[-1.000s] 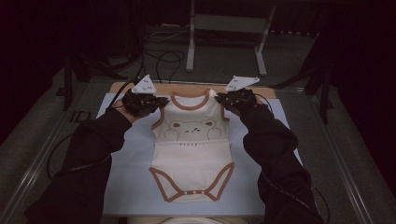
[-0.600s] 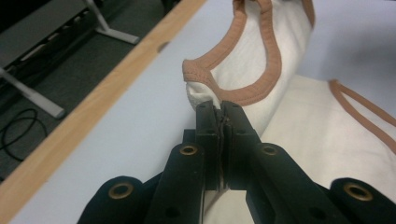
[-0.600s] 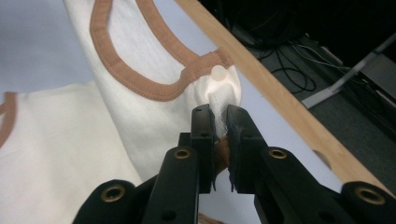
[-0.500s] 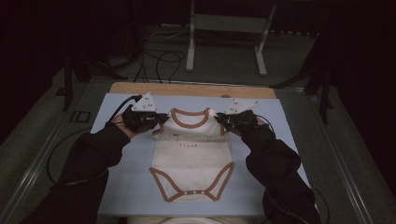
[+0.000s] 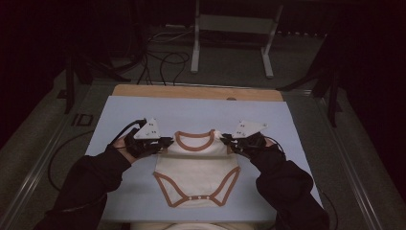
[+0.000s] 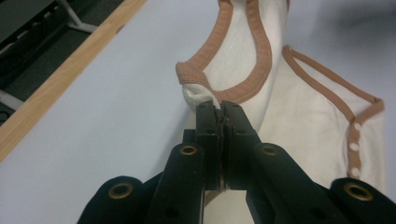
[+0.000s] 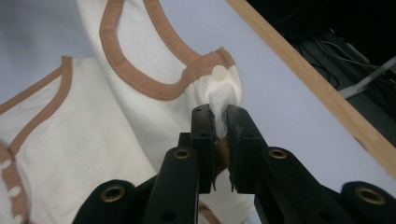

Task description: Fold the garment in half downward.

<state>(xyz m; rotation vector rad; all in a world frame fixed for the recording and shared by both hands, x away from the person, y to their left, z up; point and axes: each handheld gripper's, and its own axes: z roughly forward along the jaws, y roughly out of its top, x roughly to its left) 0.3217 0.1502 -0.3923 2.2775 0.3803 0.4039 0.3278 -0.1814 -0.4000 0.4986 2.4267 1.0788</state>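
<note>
Pinching the baby suit (image 5: 197, 165) at each shoulder, the left tool (image 5: 165, 142) and right tool (image 5: 224, 139) are closed tight on cloth. It lies on the bench (image 5: 191, 108). A hard tug might slip the thin pinch free.

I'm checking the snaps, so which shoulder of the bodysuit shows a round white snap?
The shoulder pinched by the right gripper: a white snap sits on it. The one held by the left gripper shows none.

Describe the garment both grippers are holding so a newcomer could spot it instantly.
On the pale blue table mat, between the left gripper and right gripper, lies a cream baby bodysuit. Brown trim edges its neckline and leg openings, with snaps along the bottom.
</note>
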